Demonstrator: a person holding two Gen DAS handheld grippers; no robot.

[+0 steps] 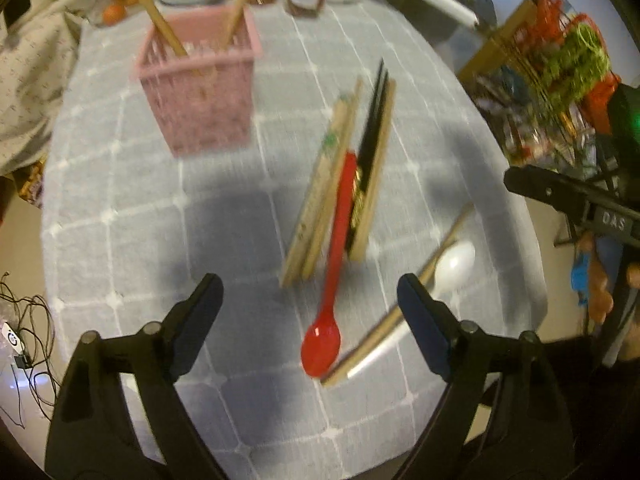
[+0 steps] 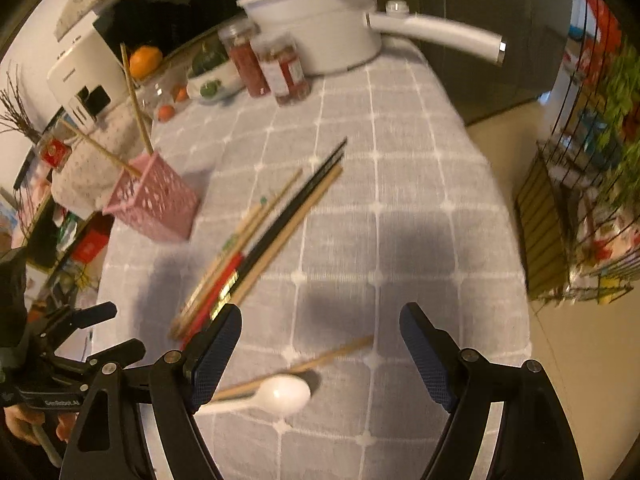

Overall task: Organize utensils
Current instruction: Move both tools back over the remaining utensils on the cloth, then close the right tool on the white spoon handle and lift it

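Between the spread right gripper (image 2: 320,354) fingers lies the white spoon (image 2: 280,396), untouched.

Two spoons (image 1: 330,280), one pink basket (image 1: 200,92), two jars (image 2: 266,64)

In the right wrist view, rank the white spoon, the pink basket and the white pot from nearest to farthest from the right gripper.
From the right gripper:
1. White spoon, on the cloth just below and between the open fingers, nearer the left one.
2. Pink basket, up left, tilted in this view, holding two chopsticks.
3. White pot, at the table's far edge.
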